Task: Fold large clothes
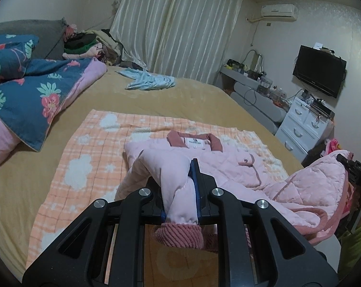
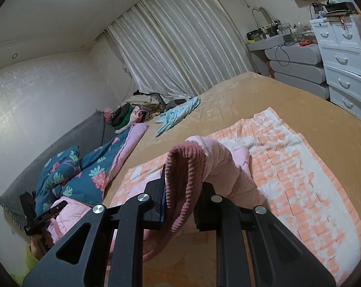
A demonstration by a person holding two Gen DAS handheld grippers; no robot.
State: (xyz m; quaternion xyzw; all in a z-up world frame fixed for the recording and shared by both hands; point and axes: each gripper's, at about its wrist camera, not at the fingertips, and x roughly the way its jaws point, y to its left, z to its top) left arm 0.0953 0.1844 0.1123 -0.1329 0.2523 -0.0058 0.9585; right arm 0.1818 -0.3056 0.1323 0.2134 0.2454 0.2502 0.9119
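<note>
We've got the left gripper (image 1: 180, 191) clamped on one sleeve of the pink jacket (image 1: 228, 167) and the right gripper (image 2: 180, 191) pinching a ribbed cuff (image 2: 180, 179). The jacket's lying collar-up on the orange blanket (image 1: 73, 155), so folding has barely begun, with the body fold left.

I log one bed (image 1: 204, 100), tan cover. On it: orange-and-white checked blanket (image 1: 89, 148) under a pink quilted jacket (image 1: 228, 165); floral blue quilt (image 1: 37, 95) alongside; light blue garment (image 1: 149, 81) farther back; clothes heap (image 1: 92, 43) by the curtain.
</note>
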